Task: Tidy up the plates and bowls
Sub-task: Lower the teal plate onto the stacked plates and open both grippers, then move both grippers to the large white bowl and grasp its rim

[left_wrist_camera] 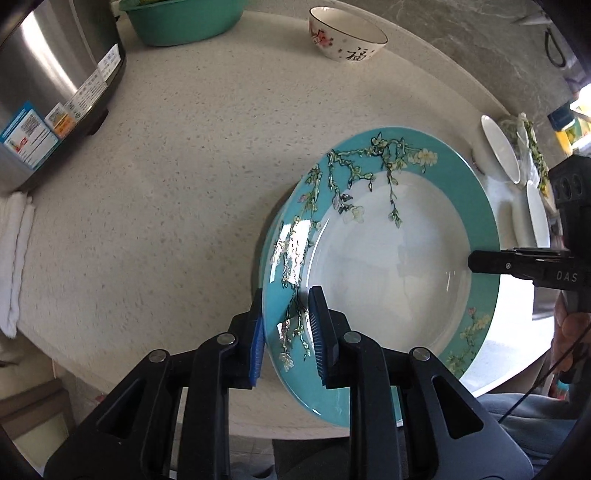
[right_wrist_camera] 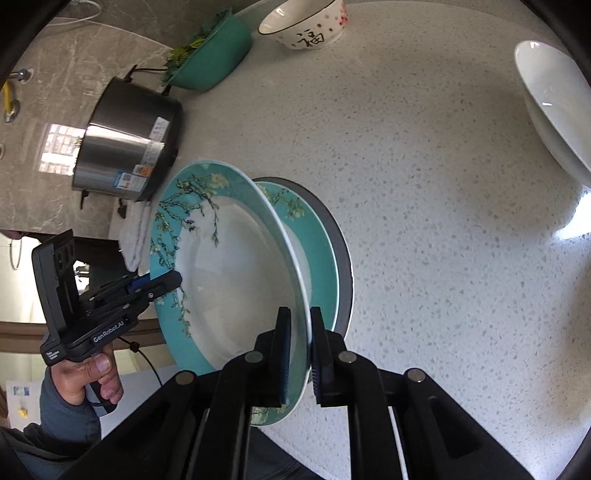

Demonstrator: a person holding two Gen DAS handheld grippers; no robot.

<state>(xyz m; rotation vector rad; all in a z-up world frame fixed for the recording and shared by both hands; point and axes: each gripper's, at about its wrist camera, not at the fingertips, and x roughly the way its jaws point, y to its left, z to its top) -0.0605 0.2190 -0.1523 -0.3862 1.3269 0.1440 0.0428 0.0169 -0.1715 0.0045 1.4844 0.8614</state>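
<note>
Currently both my grippers hold one teal floral plate (left_wrist_camera: 388,258) by opposite edges of its rim. My left gripper (left_wrist_camera: 288,336) has its jaws clamped on the blossom-painted band; my right gripper (right_wrist_camera: 299,354) has its jaws clenched on the rim across from it. The plate is tilted, lifted above a second teal plate (right_wrist_camera: 317,251) that lies on the speckled table (left_wrist_camera: 177,206). Near the far table edge stands a white bowl with red flowers (left_wrist_camera: 347,35), just beside a green basin (left_wrist_camera: 181,22). A steel cooker (left_wrist_camera: 48,96) sits at one side, a folded white cloth (left_wrist_camera: 16,254) next to it. White dishes (left_wrist_camera: 502,147) rest at the other side.
</note>
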